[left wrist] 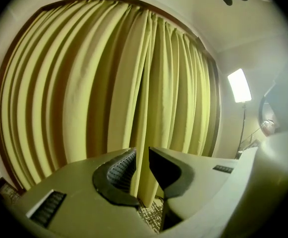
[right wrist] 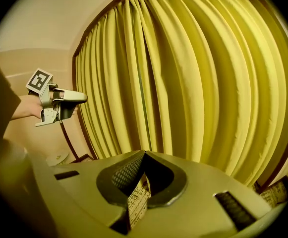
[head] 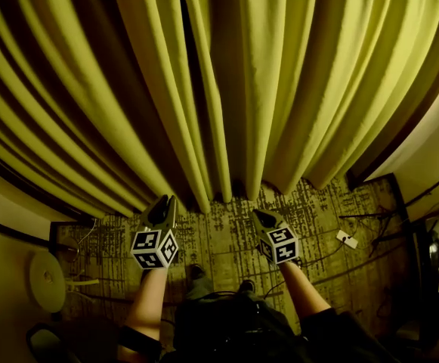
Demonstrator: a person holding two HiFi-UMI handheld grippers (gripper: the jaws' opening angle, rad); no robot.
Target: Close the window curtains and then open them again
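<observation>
- The curtains (head: 295, 89) hang fully drawn, their two inner edges (head: 196, 127) meeting just ahead of me. I judge the closing done and the opening next.
- My left gripper (head: 161, 210) has its jaws a little apart with nothing between them; my right gripper (head: 264, 219) is closed tight and empty.
- To do this well I should spread both sets of jaws wide and bite one inner edge each (a full fold, not a hem corner) — then draw outward, level and steady.
</observation>
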